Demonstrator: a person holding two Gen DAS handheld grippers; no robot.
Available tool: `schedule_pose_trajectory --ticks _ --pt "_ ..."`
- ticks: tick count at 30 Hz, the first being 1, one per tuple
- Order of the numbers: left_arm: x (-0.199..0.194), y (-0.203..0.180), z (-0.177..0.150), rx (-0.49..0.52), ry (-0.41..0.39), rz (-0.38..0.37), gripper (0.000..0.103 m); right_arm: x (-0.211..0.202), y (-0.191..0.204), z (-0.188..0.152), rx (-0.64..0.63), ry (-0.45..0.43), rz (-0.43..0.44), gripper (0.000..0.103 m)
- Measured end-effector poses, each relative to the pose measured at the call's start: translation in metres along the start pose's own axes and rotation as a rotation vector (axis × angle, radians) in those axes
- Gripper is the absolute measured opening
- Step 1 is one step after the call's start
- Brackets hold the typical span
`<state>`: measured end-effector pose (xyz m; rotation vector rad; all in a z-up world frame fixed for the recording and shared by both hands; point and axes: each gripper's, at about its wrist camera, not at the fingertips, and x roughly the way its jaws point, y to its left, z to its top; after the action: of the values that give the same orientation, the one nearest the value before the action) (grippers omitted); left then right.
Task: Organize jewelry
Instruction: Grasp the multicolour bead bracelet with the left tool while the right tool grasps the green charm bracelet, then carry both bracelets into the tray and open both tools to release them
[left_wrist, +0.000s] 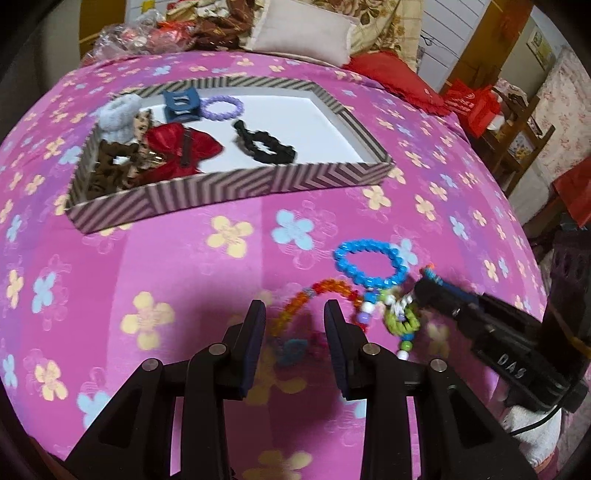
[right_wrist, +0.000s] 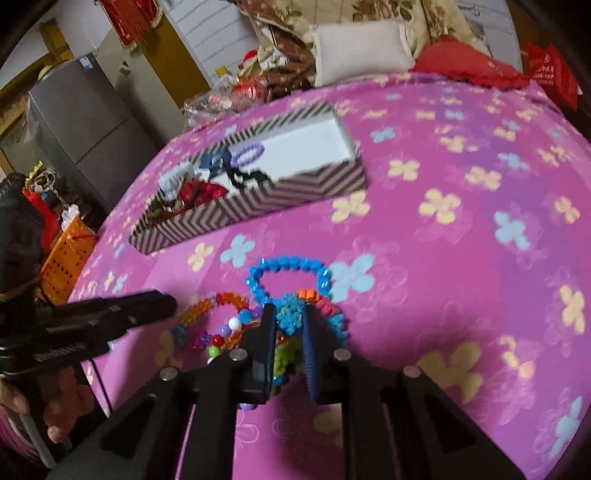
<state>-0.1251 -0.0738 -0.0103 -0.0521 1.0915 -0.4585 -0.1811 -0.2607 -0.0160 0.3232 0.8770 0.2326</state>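
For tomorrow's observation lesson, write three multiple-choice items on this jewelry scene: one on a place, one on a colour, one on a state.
1. Where does the purple bracelet lie?
A. inside the striped box
B. on the bedspread
C. on the pillow

2. What colour is the bracelet loop lying open on the bedspread, nearest the box?
A. black
B. blue
C. red

3. How does the left gripper stand?
A. shut on beads
B. open, holding nothing
C. inside the box

Answers: 1 A, it rests on the box's white floor. 2 B, the blue bracelet lies there. 3 B, its fingers stand apart over the orange beads.
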Motion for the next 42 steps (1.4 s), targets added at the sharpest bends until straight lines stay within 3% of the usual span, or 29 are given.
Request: schedule_pose_trajectory --ticks 6,15,18,19,29,42 --pt "0.007 -0.022 0.0 0.053 0.019 -0.037 0.036 -0.02 -0.01 0.011 0.019 -0.049 -0.001 0.014" --pt "0.027 -0.054 -0.007 0.194 0.072 -0.021 0.036 -0.043 -0.022 0.02 0.05 -0.112 0.014 0.014" --pt "0.033 -0.056 -0.009 0.206 0.075 -0.029 0.013 -0.043 -0.023 0.02 0.05 -0.111 0.017 0.014" --pt "0.033 -0.055 -0.009 0.206 0.078 -0.039 0.013 -0.044 -0.023 0.02 0.05 -0.111 0.017 0.014" --pt "-0.001 -0.047 -0.001 0.169 0.023 -0.154 0.013 -0.051 -0.018 0.021 0.042 -0.13 0.027 0.014" --pt "-0.047 -0.044 0.047 0.186 -0.115 -0.09 0.013 -0.055 0.006 0.049 -0.025 -0.146 0.044 0.014"
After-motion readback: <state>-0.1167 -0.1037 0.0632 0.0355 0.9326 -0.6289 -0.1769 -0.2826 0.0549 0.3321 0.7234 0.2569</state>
